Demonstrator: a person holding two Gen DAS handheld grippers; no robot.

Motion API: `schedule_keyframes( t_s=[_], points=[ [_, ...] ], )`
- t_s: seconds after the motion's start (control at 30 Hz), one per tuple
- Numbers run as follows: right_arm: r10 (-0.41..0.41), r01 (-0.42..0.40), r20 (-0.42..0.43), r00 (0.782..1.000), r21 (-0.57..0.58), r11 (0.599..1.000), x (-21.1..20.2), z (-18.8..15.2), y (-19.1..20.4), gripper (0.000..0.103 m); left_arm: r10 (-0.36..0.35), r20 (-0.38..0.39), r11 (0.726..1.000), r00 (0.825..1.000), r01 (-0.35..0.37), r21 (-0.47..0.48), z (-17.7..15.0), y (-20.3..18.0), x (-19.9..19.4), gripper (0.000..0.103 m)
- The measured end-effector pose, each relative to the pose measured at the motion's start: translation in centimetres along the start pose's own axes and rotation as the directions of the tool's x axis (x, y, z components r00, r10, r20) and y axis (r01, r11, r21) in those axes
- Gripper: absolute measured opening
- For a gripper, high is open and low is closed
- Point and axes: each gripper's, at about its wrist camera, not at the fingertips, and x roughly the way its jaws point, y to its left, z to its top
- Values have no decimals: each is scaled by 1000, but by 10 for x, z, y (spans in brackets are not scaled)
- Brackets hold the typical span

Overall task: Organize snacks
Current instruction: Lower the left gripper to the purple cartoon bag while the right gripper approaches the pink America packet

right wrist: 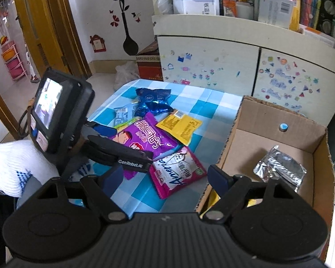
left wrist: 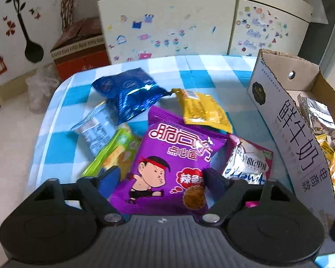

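Several snack packets lie on the blue-checked table [left wrist: 201, 71]: a purple packet [left wrist: 167, 167], a yellow one [left wrist: 201, 111], a blue foil one [left wrist: 131, 93], a green one [left wrist: 116, 154] and a pink-and-white one [left wrist: 248, 163]. My left gripper [left wrist: 160, 178] is open, its fingers on either side of the purple packet's lower part. In the right wrist view my right gripper [right wrist: 167, 176] is open and empty, above the pink-and-white packet [right wrist: 178, 169] and the left wall of the cardboard box [right wrist: 230, 134]. A silver packet [right wrist: 281, 167] lies in the box.
A cream cabinet [right wrist: 212, 51] covered in stickers stands behind the table. A red-brown carton [left wrist: 80, 47] and a plastic bag [left wrist: 40, 89] sit on the floor at the left. More yellow and red packets [left wrist: 332, 163] lie in the box.
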Motion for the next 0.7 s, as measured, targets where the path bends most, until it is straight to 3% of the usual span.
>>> schedule_keyframes(
  t_s=[0.17, 0.27, 0.37, 0.47, 0.7],
  points=[
    [45, -43, -35, 998, 33, 999, 14, 1, 4, 83, 32, -55, 999, 998, -34, -37, -10, 20, -9, 84],
    [68, -64, -59, 996, 63, 996, 24, 2, 6, 83, 37, -85, 990, 996, -48, -132, -20, 41, -19, 84],
    [75, -66, -79, 994, 105, 992, 37, 3, 8, 83, 51, -119, 961, 992, -81, -264, -29, 64, -27, 84],
    [63, -50, -88, 994, 140, 989, 50, 6, 12, 83, 59, -124, 936, 991, -99, -339, -32, 78, -32, 84],
    [-38, 57, -123, 992, 148, 987, 86, 12, 28, 83, 70, -120, 917, 990, -111, -384, -26, 84, -35, 84]
  ],
)
